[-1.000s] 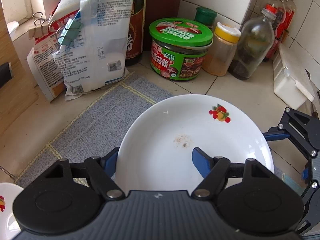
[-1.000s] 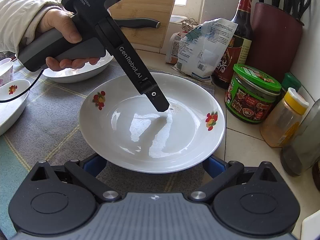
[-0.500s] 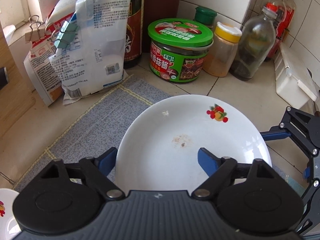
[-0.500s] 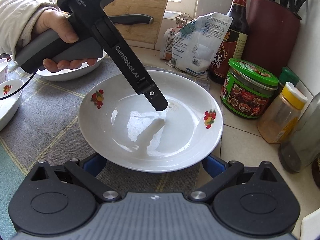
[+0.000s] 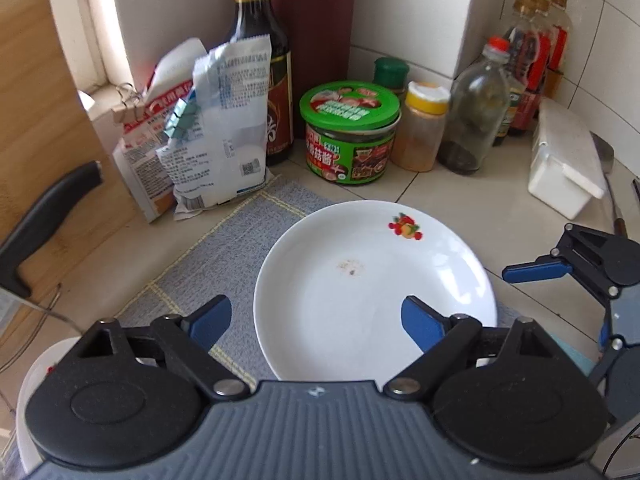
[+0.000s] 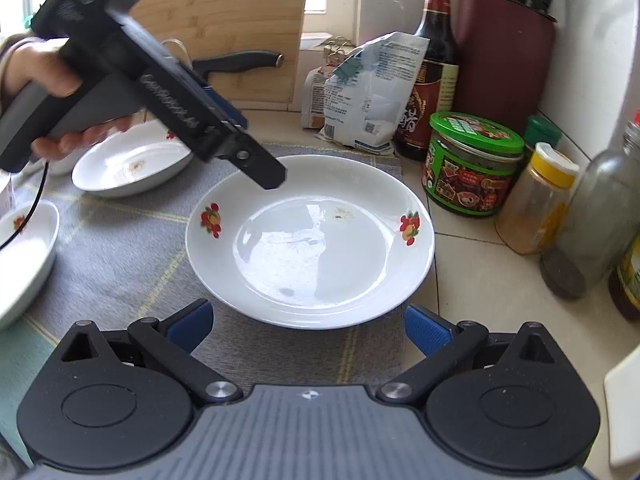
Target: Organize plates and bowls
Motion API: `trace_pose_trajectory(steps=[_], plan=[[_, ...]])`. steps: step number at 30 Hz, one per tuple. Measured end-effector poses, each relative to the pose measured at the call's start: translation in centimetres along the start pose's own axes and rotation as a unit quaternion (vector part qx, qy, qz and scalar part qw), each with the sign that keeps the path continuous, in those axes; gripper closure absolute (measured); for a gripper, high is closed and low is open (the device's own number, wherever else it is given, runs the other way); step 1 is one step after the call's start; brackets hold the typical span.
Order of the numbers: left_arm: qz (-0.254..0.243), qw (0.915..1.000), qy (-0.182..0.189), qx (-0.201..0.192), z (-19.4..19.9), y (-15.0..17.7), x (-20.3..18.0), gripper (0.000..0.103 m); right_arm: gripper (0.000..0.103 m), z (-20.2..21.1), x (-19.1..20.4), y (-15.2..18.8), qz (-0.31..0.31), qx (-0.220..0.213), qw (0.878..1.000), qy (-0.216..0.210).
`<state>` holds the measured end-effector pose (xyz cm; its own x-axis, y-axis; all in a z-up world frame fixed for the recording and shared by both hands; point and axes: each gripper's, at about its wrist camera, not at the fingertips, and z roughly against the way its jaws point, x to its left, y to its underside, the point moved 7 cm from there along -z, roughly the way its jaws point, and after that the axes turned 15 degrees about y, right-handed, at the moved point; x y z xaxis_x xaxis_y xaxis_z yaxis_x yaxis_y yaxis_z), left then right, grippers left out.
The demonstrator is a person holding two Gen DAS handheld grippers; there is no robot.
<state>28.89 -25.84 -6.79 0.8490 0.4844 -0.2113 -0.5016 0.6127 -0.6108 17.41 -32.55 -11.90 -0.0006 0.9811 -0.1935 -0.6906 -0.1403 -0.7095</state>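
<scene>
The left gripper (image 5: 316, 320) hangs above the near rim of the round white ceramic plate with red fruit prints (image 5: 360, 280). Its jaws have just been opening and now stand wide, one blue pad over the grey woven mat (image 5: 224, 248) to the left of the plate, the other over the plate's inside; neither pad touches the plate and nothing is held. In the right wrist view this gripper (image 6: 264, 176) is lifted clear over the plate's far rim, held by a person's hand (image 6: 52, 80).

The right gripper (image 6: 308, 324) sits just short of the same plate (image 6: 312, 240), its jaws spread wide with a blue pad to either side of the near rim, apart from it and holding nothing. The plate lies flat on the mat, on the tiled worktop (image 6: 480, 280), with a small brown smear inside it.

Left of the right jaws and further off, a second white dish (image 6: 132, 160) rests on the mat, and a white bowl (image 6: 24, 256) sits at the far left edge. Beyond the plate, ahead of both jaws, stand a green-lidded sauce jar (image 5: 350, 132), a yellow-capped spice jar (image 5: 422, 128), a dark glass sauce bottle (image 5: 260, 60) and clipped white food bags (image 5: 212, 132). A wooden cutting board (image 6: 224, 28) leans at the back with a black-handled knife (image 6: 240, 60) before it.
</scene>
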Motion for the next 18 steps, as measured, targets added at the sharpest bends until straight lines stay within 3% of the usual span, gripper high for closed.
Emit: trace_pose_trajectory(steps=[9, 18], plan=[[-0.008, 0.9971, -0.051, -0.056, 6.3, 2.7, -5.0, 0.007, 0.0, 4.3, 2.1, 0.6, -0.01, 0.004, 0.999, 0.052], [0.008, 0.9921, -0.081, -0.096, 11.2, 9.3, -9.8, 0.007, 0.0, 9.6, 5.0, 3.3, -0.013, -0.008, 0.998, 0.057]])
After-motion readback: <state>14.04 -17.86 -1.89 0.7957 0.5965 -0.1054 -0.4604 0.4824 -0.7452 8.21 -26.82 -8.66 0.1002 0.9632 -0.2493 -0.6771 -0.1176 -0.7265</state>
